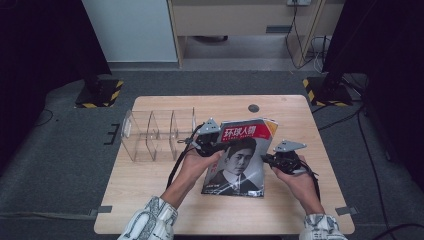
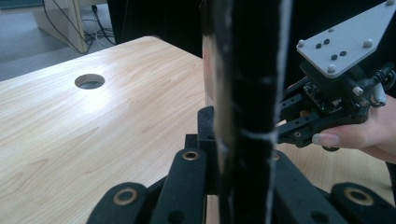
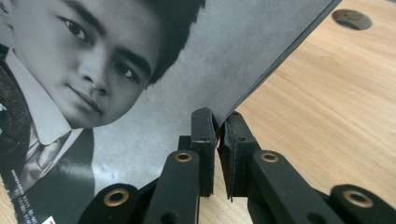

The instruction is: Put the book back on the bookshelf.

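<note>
High view: a magazine (image 1: 240, 157) with a red title band and a black-and-white portrait cover is held tilted above the wooden table (image 1: 150, 185), its lower edge near the tabletop, at about the table's middle. The left gripper (image 1: 212, 145) grips the magazine's left edge; the right gripper (image 1: 272, 160) grips its right edge. Both hands come in from the bottom, patterned sleeves at the wrists. A clear acrylic divider rack (image 1: 157, 132) stands on the table just left of the magazine, apart from it. A round cable hole (image 1: 253, 108) sits in the tabletop beyond the magazine. Grey carpet around the table.

Left gripper view: the magazine (image 2: 247, 107) is seen edge-on as a dark vertical band rising from between the jaws, which are pressed together on it, pinching the left edge. Past it, the right gripper (image 2: 299, 126) with its grey three-cornered plate is held in the person's right hand (image 2: 369, 140), a fingertip resting on the black linkage. Bare table (image 2: 93, 135) to the left, with the cable hole (image 2: 89, 81) in it.

Right gripper view: the jaws are closed on the magazine's edge, with the cover's thin border caught between the two black pads. The portrait cover (image 3: 116, 84) slopes up and away to the left; table (image 3: 327, 116) lies to the right, cable hole (image 3: 351, 19) at upper right
</note>
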